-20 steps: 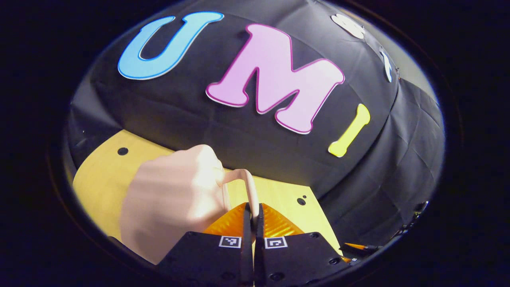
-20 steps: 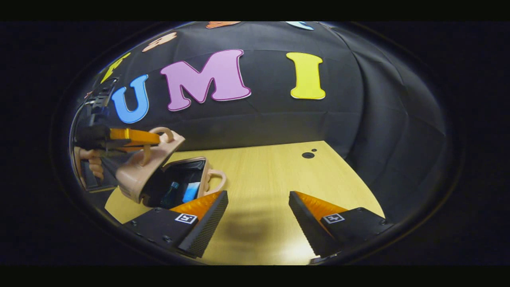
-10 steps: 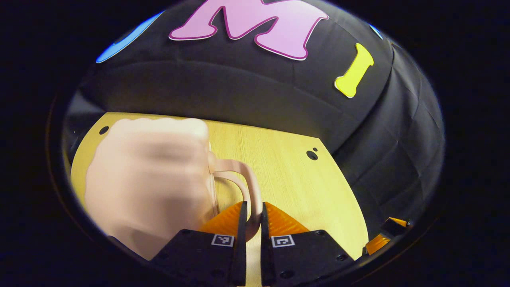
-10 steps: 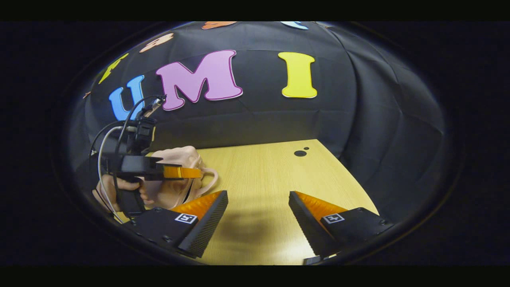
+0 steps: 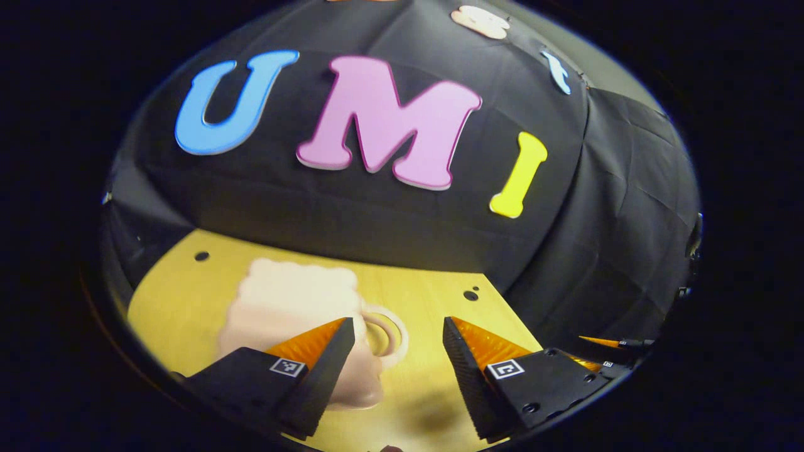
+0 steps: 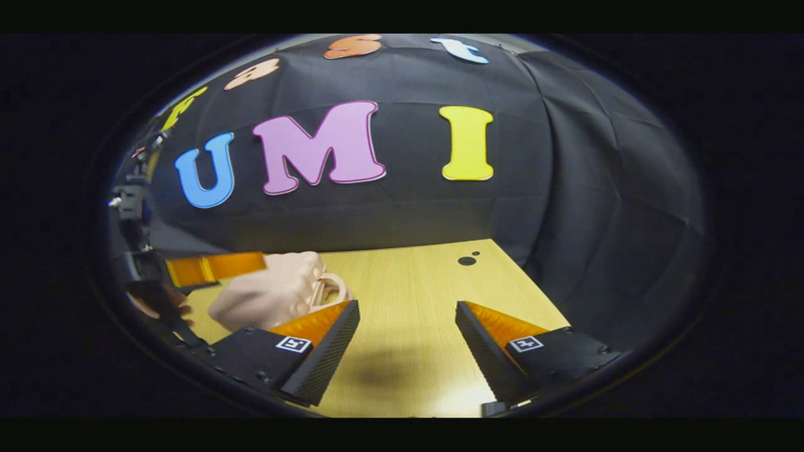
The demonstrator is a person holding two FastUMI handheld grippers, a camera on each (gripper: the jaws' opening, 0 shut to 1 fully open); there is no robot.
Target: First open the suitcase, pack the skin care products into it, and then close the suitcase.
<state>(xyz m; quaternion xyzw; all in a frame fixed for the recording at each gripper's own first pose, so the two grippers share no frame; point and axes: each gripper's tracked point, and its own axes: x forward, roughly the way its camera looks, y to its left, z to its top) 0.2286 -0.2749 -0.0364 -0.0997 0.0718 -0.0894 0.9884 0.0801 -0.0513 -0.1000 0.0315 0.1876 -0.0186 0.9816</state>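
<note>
A small pale pink suitcase (image 5: 286, 307) lies closed on the wooden table (image 5: 188, 295), its loop handle (image 5: 384, 331) pointing right. My left gripper (image 5: 398, 351) stands open just above and in front of it, with the handle between and below its fingers, untouched. In the right gripper view the same suitcase (image 6: 270, 294) sits at the left with its handle (image 6: 330, 290) toward me. My right gripper (image 6: 407, 331) is open over bare table, right of the suitcase. The left gripper (image 6: 207, 269) shows at the far left, above the suitcase.
The table (image 6: 414, 289) has small round holes near the back (image 6: 467, 260) and at the back left (image 5: 201, 256). The black cloth wall stands close behind and to the right. A person's hand (image 6: 160, 304) holds the left gripper at the left edge.
The left gripper brought the lid down by its handle, shutting the suitcase, then let go, opened and lifted back. The right gripper stayed open and almost still.
</note>
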